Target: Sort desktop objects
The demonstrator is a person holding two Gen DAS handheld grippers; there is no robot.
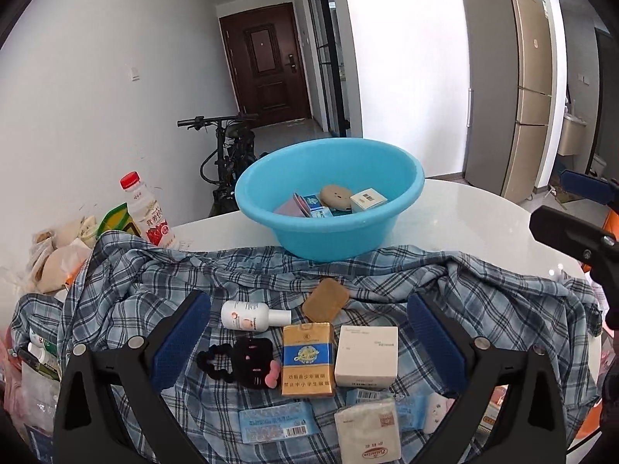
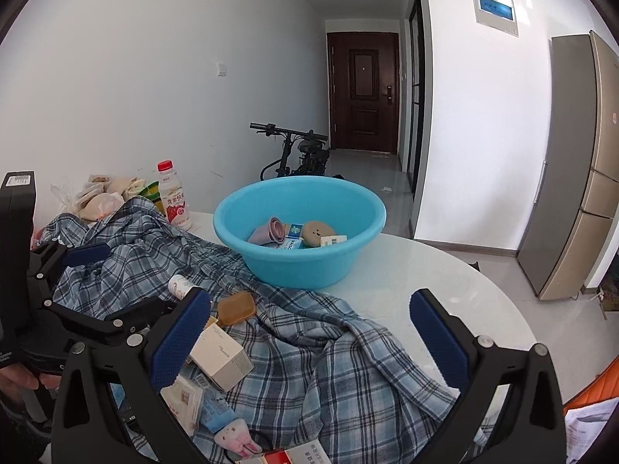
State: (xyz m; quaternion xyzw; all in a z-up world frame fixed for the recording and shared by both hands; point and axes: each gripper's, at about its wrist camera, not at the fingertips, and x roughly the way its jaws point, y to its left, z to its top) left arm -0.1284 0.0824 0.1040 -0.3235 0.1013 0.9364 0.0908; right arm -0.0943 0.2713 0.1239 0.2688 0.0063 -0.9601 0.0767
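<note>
A blue basin (image 1: 329, 228) (image 2: 298, 266) stands on the white table and holds several small items. A plaid shirt (image 1: 483, 290) (image 2: 348, 367) is spread in front of it. On the shirt lie a white bottle (image 1: 251, 315), a brown soap bar (image 1: 325, 299) (image 2: 236, 307), a gold-and-blue carton (image 1: 308, 359), a white box (image 1: 366, 355) (image 2: 220, 355), a black hair clip (image 1: 240, 361) and tissue packs (image 1: 367, 431). My left gripper (image 1: 309, 342) is open above these items, empty. My right gripper (image 2: 309, 342) is open and empty over the shirt's right part.
A red-capped drink bottle (image 1: 149, 212) (image 2: 174, 197) and bags (image 1: 58, 251) stand at the table's left back. The table's curved edge (image 2: 503, 301) runs to the right. A bicycle (image 2: 298, 154) and a fridge (image 2: 580, 162) stand beyond.
</note>
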